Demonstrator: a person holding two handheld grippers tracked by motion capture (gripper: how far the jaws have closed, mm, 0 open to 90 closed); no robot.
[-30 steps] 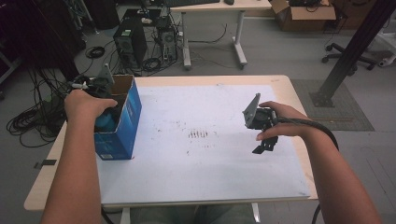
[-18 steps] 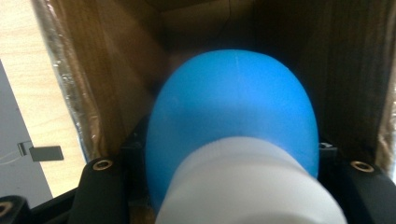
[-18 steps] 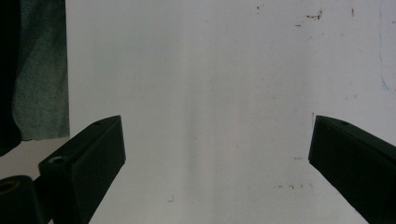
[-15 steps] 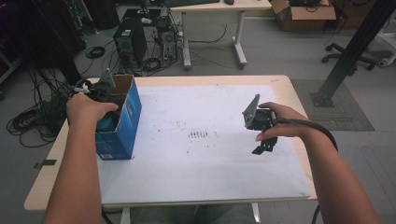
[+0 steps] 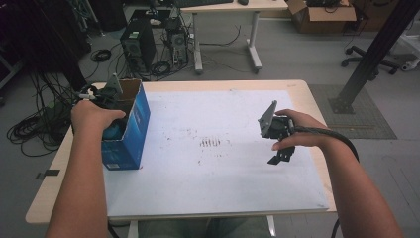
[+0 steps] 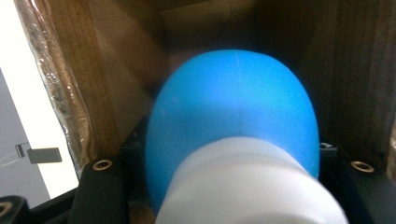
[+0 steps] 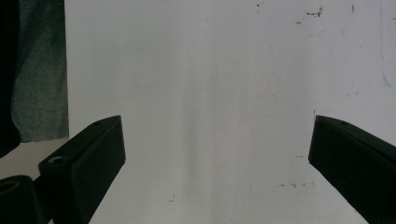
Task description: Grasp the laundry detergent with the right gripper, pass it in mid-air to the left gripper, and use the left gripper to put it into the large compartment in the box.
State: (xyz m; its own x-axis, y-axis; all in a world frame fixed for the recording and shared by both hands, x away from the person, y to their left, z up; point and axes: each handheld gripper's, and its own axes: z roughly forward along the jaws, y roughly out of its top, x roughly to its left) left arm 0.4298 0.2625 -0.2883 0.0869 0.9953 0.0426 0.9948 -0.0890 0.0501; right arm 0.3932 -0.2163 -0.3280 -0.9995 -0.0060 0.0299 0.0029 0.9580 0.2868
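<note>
An open blue cardboard box (image 5: 137,128) stands at the left edge of the table. My left gripper (image 6: 231,183) reaches down into it from above, under the person's left hand (image 5: 91,115). Its jaws are shut on a round blue object (image 6: 233,107) with a white lower part (image 6: 247,191); brown box walls surround it. A bit of that blue object (image 5: 115,132) is visible inside the box in the high view. My right gripper (image 5: 280,155) hovers over the right side of the white sheet (image 5: 208,188). Its jaws stand wide open (image 7: 217,163) with nothing between them.
The white sheet carries dark smudges (image 5: 210,143) near its middle. The wooden table (image 5: 47,201) ends close to the box's left side. Behind the table are computer towers (image 5: 133,42), floor cables (image 5: 34,124), another desk (image 5: 225,6) and a black post (image 5: 369,54).
</note>
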